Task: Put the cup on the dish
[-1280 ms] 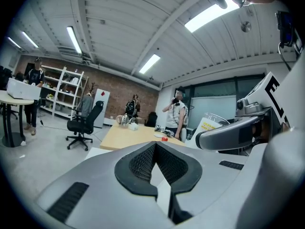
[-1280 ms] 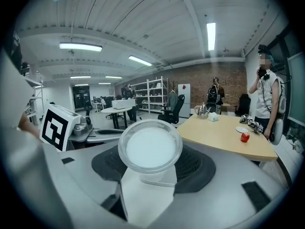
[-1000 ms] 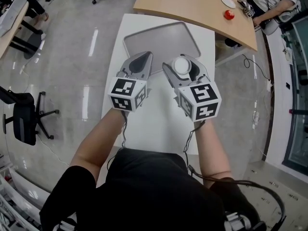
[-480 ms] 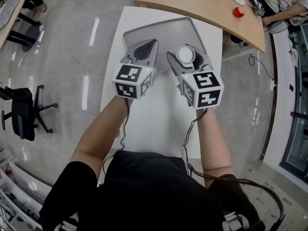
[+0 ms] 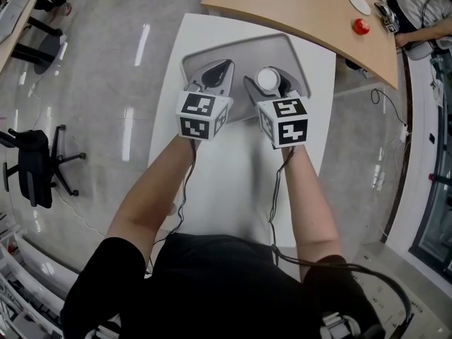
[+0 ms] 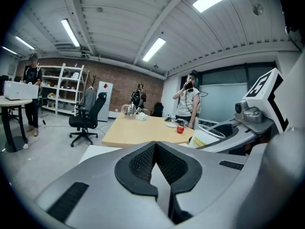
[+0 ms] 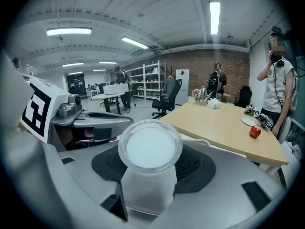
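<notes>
A white cup (image 5: 269, 78) is clamped between the jaws of my right gripper (image 5: 272, 81), held just above the near edge of the grey dish-tray (image 5: 240, 50) on the white table (image 5: 236, 182). In the right gripper view the cup (image 7: 150, 152) fills the middle of the jaws. From the left gripper view the cup (image 6: 206, 138) shows some yellow print. My left gripper (image 5: 214, 71) hovers beside it over the tray's near left part. It is shut, its dark pads (image 6: 138, 162) meeting with nothing between them.
Beyond the white table stands a wooden table (image 5: 304, 9) carrying a red apple (image 5: 361, 25) and a small white plate (image 5: 359, 3). A person sits at its far right corner. A black office chair (image 5: 35, 168) stands on the floor to the left.
Both grippers have moved forward toward the tray and slightly closer together. The cup has stayed in the right gripper.
</notes>
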A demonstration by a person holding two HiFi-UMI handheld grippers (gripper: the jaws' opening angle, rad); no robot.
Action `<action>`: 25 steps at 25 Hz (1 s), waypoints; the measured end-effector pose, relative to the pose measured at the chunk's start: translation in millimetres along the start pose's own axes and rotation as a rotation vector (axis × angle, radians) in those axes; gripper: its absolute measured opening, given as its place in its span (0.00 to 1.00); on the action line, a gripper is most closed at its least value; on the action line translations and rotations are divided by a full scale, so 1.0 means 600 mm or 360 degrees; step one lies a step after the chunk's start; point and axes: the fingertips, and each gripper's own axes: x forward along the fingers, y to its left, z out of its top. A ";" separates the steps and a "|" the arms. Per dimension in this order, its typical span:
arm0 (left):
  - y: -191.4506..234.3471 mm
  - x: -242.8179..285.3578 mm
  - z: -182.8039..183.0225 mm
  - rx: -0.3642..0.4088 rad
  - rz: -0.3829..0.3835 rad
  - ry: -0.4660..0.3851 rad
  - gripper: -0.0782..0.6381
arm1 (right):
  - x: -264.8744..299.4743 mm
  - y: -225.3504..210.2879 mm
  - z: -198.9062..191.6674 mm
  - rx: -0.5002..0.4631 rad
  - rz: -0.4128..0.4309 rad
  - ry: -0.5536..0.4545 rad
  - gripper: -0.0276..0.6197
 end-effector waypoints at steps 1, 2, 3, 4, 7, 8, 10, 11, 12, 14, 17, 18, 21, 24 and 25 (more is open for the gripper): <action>0.006 0.007 -0.009 -0.0002 0.0005 0.0006 0.10 | 0.014 -0.003 -0.007 0.0002 -0.0001 0.0015 0.41; 0.012 0.014 -0.018 -0.0002 0.0012 0.0009 0.10 | 0.027 -0.006 -0.013 0.0002 -0.0002 0.0030 0.41; 0.018 0.020 -0.027 0.0003 0.0022 0.0011 0.10 | 0.040 -0.009 -0.020 0.0005 -0.0002 0.0046 0.41; 0.022 0.027 -0.035 0.0010 0.0033 0.0012 0.10 | 0.053 -0.012 -0.028 0.0011 0.0000 0.0064 0.41; 0.029 0.047 -0.059 0.0012 0.0047 0.0014 0.10 | 0.087 -0.023 -0.060 0.0039 0.0006 0.0133 0.41; 0.030 0.053 -0.065 0.0008 0.0047 0.0013 0.10 | 0.096 -0.027 -0.070 0.0046 0.0008 0.0154 0.41; 0.030 0.061 -0.074 0.0003 0.0045 0.0012 0.10 | 0.113 -0.032 -0.087 0.0062 0.0012 0.0190 0.41; 0.030 0.064 -0.078 0.0002 0.0041 0.0015 0.10 | 0.120 -0.034 -0.095 0.0070 0.0014 0.0206 0.41; 0.029 0.067 -0.081 0.0002 0.0037 0.0017 0.10 | 0.126 -0.037 -0.101 0.0075 0.0014 0.0220 0.41; 0.029 0.071 -0.086 0.0000 0.0033 0.0021 0.10 | 0.138 -0.040 -0.112 0.0079 0.0010 0.0240 0.41; 0.026 0.074 -0.094 -0.0004 0.0029 0.0033 0.10 | 0.150 -0.043 -0.128 0.0071 0.0004 0.0256 0.41; 0.024 0.075 -0.097 -0.0004 0.0025 0.0040 0.10 | 0.153 -0.043 -0.135 0.0069 0.0003 0.0261 0.41; 0.018 0.075 -0.106 -0.0011 0.0014 0.0055 0.10 | 0.158 -0.040 -0.151 0.0075 0.0002 0.0275 0.41; 0.021 0.075 -0.111 -0.0018 0.0015 0.0067 0.10 | 0.162 -0.036 -0.148 0.0075 0.0004 0.0265 0.41; 0.021 0.075 -0.112 -0.0019 0.0017 0.0068 0.10 | 0.162 -0.035 -0.147 0.0076 0.0005 0.0260 0.42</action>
